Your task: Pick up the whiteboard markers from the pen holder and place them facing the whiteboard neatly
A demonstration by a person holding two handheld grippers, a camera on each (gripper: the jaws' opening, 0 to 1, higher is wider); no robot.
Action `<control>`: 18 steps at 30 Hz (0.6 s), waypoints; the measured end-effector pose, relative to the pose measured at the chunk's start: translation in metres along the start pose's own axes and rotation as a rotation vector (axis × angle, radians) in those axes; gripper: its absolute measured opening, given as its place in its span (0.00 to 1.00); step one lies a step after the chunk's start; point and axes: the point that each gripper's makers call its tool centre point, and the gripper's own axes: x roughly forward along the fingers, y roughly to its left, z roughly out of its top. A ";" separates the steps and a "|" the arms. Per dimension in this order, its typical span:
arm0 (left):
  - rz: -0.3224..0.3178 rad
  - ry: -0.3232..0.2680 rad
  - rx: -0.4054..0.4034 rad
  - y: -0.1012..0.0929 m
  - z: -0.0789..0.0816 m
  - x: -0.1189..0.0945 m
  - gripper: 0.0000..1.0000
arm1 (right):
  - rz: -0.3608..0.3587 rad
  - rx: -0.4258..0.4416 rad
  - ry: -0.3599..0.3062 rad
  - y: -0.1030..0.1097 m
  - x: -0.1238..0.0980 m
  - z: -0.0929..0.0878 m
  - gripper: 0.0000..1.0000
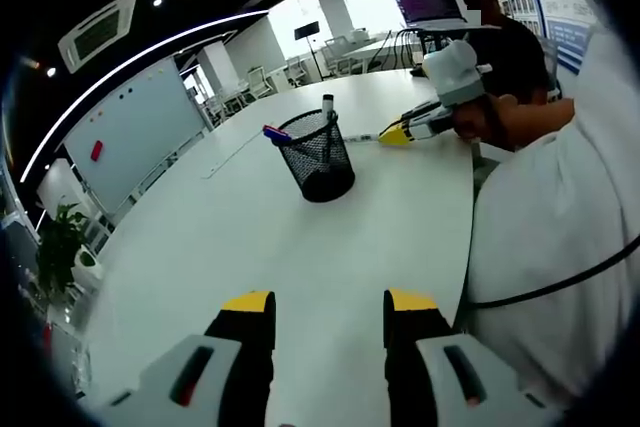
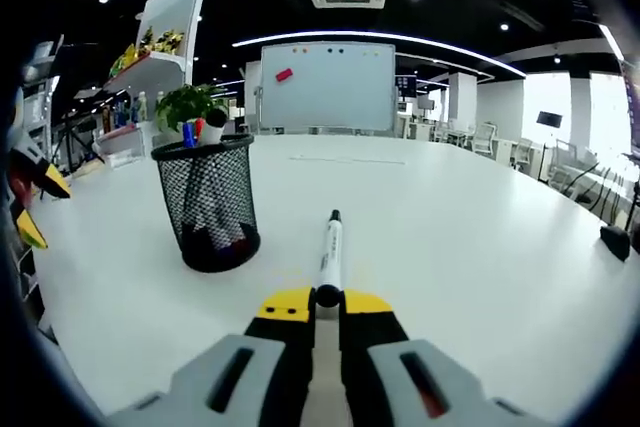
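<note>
On the white table (image 2: 480, 247), right gripper (image 2: 326, 303) seen with jaws clamped on a marker (image 2: 329, 252), black cap pointed toward the whiteboard (image 2: 327, 85) at the far end, mesh holder (image 2: 210, 202) just to its left with more markers (image 2: 200, 130) standing inside. Left gripper (image 1: 327, 307) held low over bare tabletop, jaws parted and gripping nothing, well short of the holder (image 1: 317, 154); right gripper (image 1: 397, 134) visible past it from that side, its yellow tips near the table.
</note>
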 end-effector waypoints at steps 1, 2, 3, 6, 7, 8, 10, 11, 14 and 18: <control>-0.002 0.000 0.003 -0.001 0.000 0.000 0.45 | 0.001 0.003 0.007 0.000 0.001 -0.001 0.09; -0.003 0.001 0.005 -0.001 0.000 0.000 0.45 | 0.009 0.010 0.020 0.002 0.001 -0.003 0.09; -0.003 0.002 0.006 -0.001 0.000 0.001 0.45 | 0.011 0.015 0.019 0.001 0.001 -0.003 0.09; -0.006 0.008 0.005 -0.002 -0.002 0.001 0.45 | 0.010 0.012 0.021 0.000 0.001 -0.004 0.09; -0.005 0.011 0.006 -0.002 -0.003 0.001 0.45 | 0.010 0.015 0.022 0.000 0.001 -0.004 0.09; -0.003 0.014 0.006 -0.001 -0.003 0.001 0.45 | 0.011 0.014 0.024 0.000 0.001 -0.004 0.09; 0.006 0.012 0.001 0.002 -0.004 0.000 0.45 | 0.012 0.013 0.026 0.000 0.001 -0.005 0.09; 0.007 0.011 0.000 0.002 -0.003 -0.001 0.45 | 0.013 0.012 0.026 0.001 0.001 -0.005 0.09; -0.003 0.006 0.001 -0.001 -0.002 0.000 0.45 | 0.010 0.006 0.026 0.000 0.002 -0.005 0.09; -0.009 0.016 0.006 -0.003 -0.004 0.003 0.45 | -0.003 0.007 0.022 -0.002 0.002 -0.005 0.09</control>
